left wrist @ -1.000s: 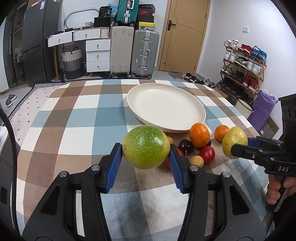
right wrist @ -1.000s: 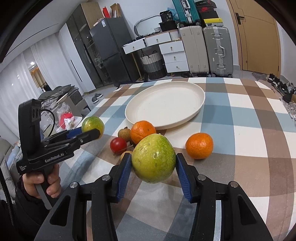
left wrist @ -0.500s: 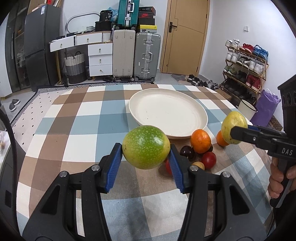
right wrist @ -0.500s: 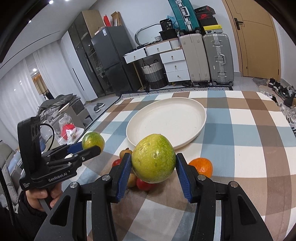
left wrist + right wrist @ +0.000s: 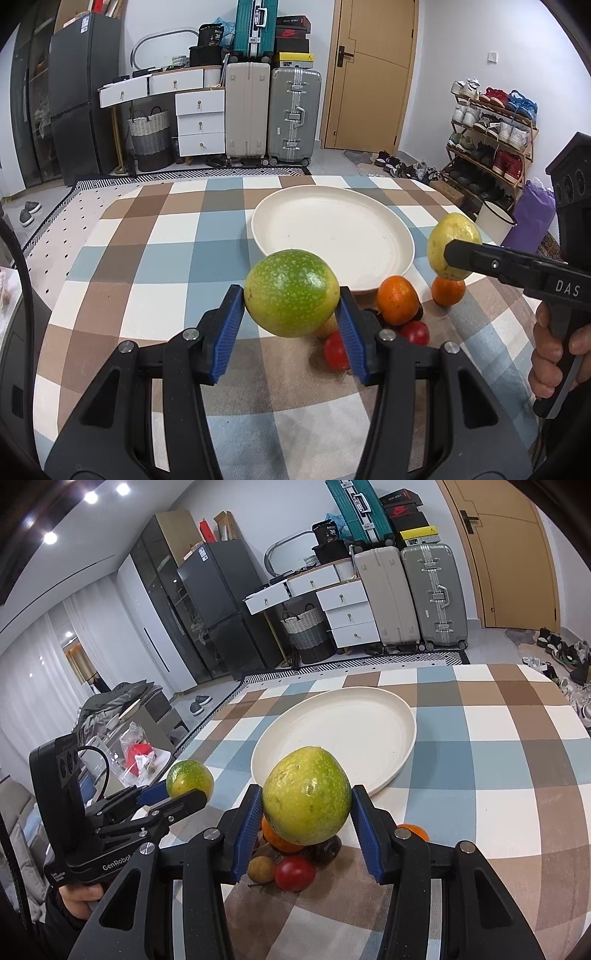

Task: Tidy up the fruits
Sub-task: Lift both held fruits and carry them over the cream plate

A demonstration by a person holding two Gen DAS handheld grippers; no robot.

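My left gripper (image 5: 291, 295) is shut on a green speckled fruit (image 5: 291, 293) and holds it in the air above the table, short of the white plate (image 5: 332, 229). My right gripper (image 5: 306, 805) is shut on a yellow-green fruit (image 5: 306, 794), also raised, near the plate's (image 5: 332, 731) front edge. Each gripper shows in the other's view: the right (image 5: 454, 254) with its fruit (image 5: 452, 240), the left (image 5: 184, 790) with its fruit (image 5: 189, 780). On the cloth below lie two oranges (image 5: 397, 304) (image 5: 447, 291), red tomatoes (image 5: 415, 332), a dark plum and a small brown fruit (image 5: 260, 867).
The table wears a checked blue, brown and white cloth (image 5: 147, 258). The plate holds nothing. Suitcases (image 5: 247, 110), a drawer unit and a door stand behind; a shoe rack (image 5: 487, 147) is at the right. A cluttered low table (image 5: 136, 746) stands left of the table.
Both grippers have risen and drawn back from the fruit pile, each still holding its fruit. The plate and loose fruits now sit lower and farther in both views.
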